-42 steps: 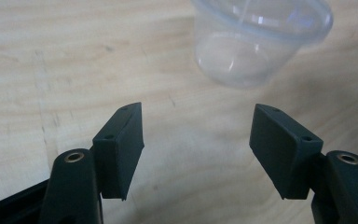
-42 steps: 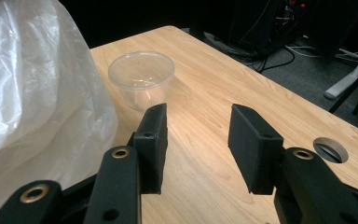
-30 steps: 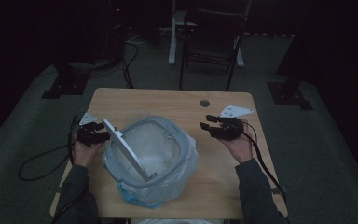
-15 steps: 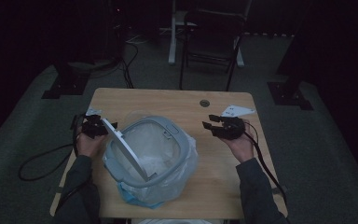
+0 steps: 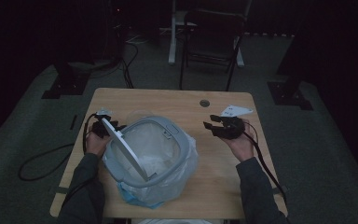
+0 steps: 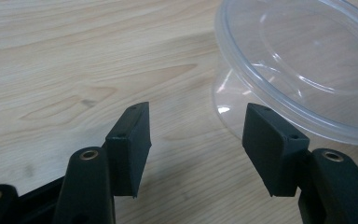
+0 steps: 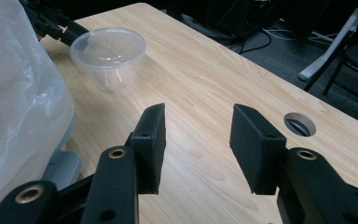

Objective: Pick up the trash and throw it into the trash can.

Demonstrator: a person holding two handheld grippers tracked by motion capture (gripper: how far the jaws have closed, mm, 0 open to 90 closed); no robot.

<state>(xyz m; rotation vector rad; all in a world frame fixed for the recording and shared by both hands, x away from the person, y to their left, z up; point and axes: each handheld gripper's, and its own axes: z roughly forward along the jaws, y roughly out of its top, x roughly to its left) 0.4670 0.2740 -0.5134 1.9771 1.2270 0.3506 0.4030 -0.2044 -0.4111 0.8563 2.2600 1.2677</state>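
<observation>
My left gripper's (image 6: pixel 193 140) jaws, just narrowing, gape empty beside the clear round plastic tub (image 6: pixel 303 70); my right gripper's (image 7: pixel 198 147) gape idle. Clipping the rim could topple it.

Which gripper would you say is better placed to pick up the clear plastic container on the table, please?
Probably the left. The left gripper sits right beside the clear plastic container, its jaws just closing with nothing between them. The right gripper hovers open across the table, beyond the bag-lined bin.
</observation>
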